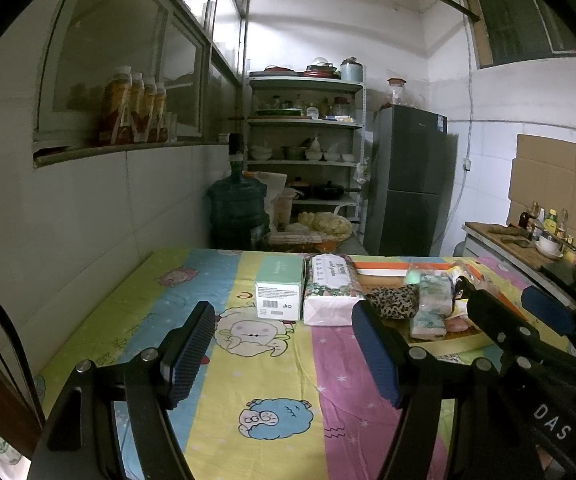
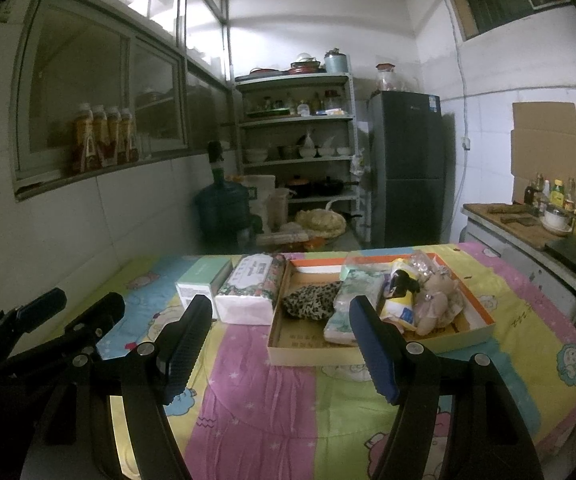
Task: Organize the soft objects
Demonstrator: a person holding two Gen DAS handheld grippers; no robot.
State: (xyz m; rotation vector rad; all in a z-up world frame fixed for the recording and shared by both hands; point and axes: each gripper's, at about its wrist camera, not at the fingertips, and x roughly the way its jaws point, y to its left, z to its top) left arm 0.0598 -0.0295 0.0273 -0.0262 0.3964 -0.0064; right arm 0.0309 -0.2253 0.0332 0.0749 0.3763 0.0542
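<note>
While both claws hover spread and empty over the bedsheet-covered table, the tissue pack lies ahead-left of the right gripper, lengthwise toward the far edge, nearer the left gripper, beside the tray.

Bare cloth before tray, tissue pack crowding its left wall

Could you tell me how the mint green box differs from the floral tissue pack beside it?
The mint green box is rigid, plain and sharp-edged; the floral tissue pack is soft, rounded and patterned. The box stands taller; the pack lies lower and longer. Both sit on the cartoon cloth, outside the tray.
</note>
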